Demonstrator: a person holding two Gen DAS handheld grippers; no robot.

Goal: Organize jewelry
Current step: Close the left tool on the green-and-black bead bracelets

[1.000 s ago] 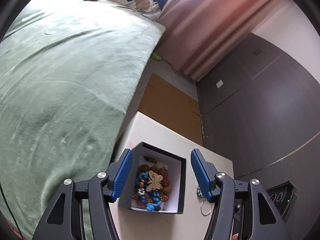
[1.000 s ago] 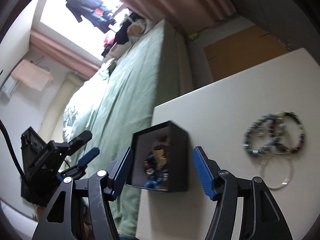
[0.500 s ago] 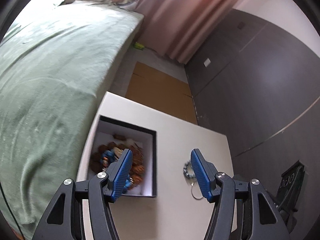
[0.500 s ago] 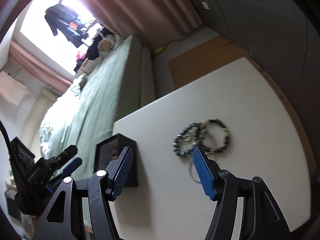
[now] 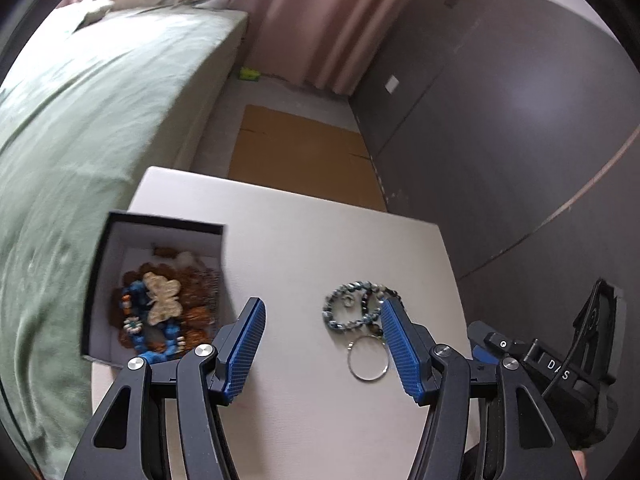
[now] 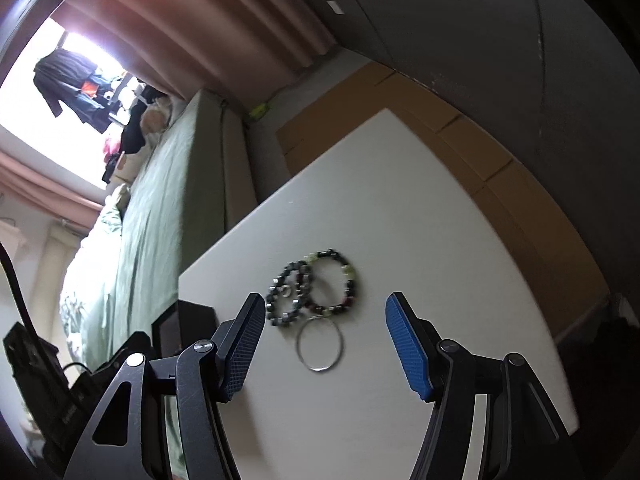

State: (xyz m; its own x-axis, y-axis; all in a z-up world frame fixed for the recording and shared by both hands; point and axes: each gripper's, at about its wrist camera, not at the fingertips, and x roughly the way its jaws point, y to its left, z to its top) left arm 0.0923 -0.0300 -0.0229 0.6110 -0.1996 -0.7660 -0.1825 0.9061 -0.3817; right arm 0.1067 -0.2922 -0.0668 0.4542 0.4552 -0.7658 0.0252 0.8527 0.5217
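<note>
Because both the left gripper (image 5: 322, 344) and right gripper (image 6: 325, 344) hover wide and empty, the overlapping beaded bracelets (image 6: 312, 298) beside the black cardboard box (image 5: 120, 248) may snag; one could drag the thin silver ring (image 6: 319, 346).

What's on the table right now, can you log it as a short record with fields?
surface: white table
box: open, at the table's left edge by the bed, holding beaded jewelry and a butterfly piece
loose items: two bead bracelets overlapping, a metal ring touching them
left tongs: open, empty, above the table
right tongs: open, empty, ring seen between the tips
left to do: bracelets and ring not yet in the box
</note>
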